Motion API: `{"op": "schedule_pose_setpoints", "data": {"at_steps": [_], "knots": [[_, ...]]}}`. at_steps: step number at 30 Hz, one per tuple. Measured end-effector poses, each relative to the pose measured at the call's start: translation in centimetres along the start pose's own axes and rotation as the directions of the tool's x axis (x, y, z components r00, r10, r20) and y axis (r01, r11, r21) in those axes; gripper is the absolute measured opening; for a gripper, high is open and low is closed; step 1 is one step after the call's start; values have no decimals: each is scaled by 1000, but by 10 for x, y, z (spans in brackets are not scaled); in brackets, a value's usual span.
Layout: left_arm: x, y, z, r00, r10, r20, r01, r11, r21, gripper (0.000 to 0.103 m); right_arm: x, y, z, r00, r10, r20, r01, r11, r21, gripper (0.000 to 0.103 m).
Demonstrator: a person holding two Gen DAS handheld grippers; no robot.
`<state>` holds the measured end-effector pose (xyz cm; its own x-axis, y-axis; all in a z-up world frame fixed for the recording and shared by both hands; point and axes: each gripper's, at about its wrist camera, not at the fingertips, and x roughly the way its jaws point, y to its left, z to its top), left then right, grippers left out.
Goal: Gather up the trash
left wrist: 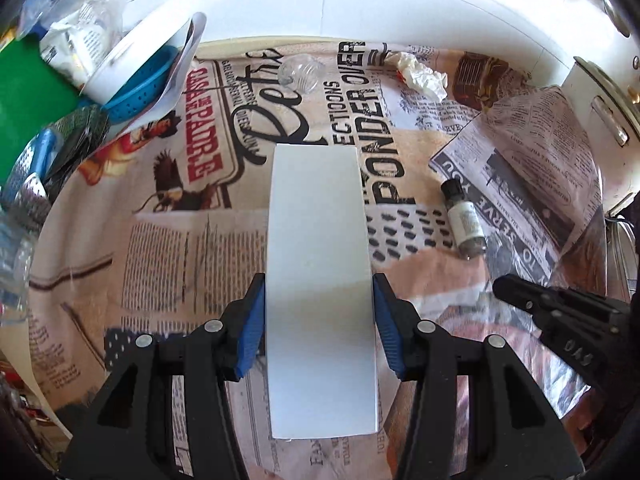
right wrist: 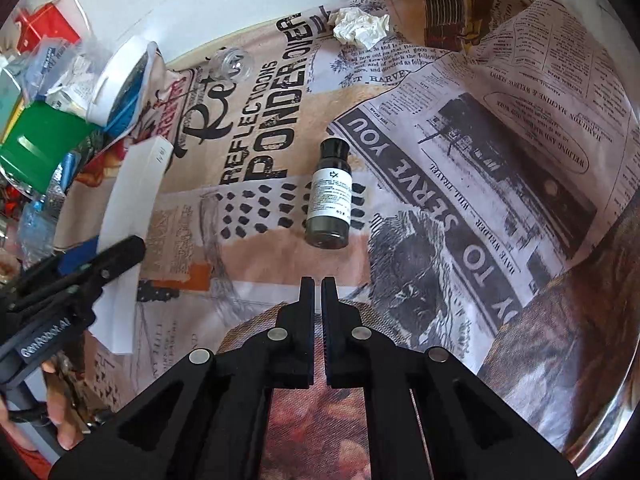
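Left gripper (left wrist: 320,312) clamped on a white box (left wrist: 320,280), centre frame; right gripper (right wrist: 318,312) closed, empty, low centre. Just beyond, a dark bottle (right wrist: 330,194) lying on the printed tablecloth (right wrist: 256,280). Further up: crumpled tissue (right wrist: 362,28) top centre, clear plastic cup (right wrist: 234,64) upper left. Judged early: one piece in hand, three left, no bin seen

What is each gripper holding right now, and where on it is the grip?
The left gripper clamps the white box across its two long sides, near the end closest to the camera. The right gripper is shut on nothing.
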<state>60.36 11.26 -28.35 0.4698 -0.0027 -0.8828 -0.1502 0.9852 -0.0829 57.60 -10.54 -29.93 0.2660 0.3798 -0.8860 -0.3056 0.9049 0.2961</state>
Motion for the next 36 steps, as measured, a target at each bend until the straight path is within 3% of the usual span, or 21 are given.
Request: {"op": "schedule_pose_setpoints", "data": {"at_steps": [2,3,4,12,18,22,29,36], "knots": [[-2,2,-6,1000,10,-3,-10,1000,-9,50,-6,-2,3,999,24,28,-25,999,28,31],[-3,4,-7,1000,13,-4,-13,1000,-15,50,-8,-3,7,999,23,44,-24,999,40,49],[-4,6,-8,1000,15,-2,-15,1000,-20,50,-9,-3,11,998,10,66,-13,999,48,55],[-11,25,-5,999,44,10,-44,997,-67,50,22,-10,45,999,-27,23,25,998,56,51],[-16,35,-7,998,59,15,-57,993,-100,50,45,2,47,998,-56,-25,56,998,-2,27],[-19,35,-9,998,58,20,-56,994,-97,50,47,8,41,998,-54,-26,53,998,-29,26],[-37,33,-21,999,7,40,-4,997,-78,50,14,18,16,999,-28,16,29,999,-31,25],[-74,37,-64,996,-52,68,51,999,14,50,-38,42,-42,995,-22,101,21,1000,6,25]]}}
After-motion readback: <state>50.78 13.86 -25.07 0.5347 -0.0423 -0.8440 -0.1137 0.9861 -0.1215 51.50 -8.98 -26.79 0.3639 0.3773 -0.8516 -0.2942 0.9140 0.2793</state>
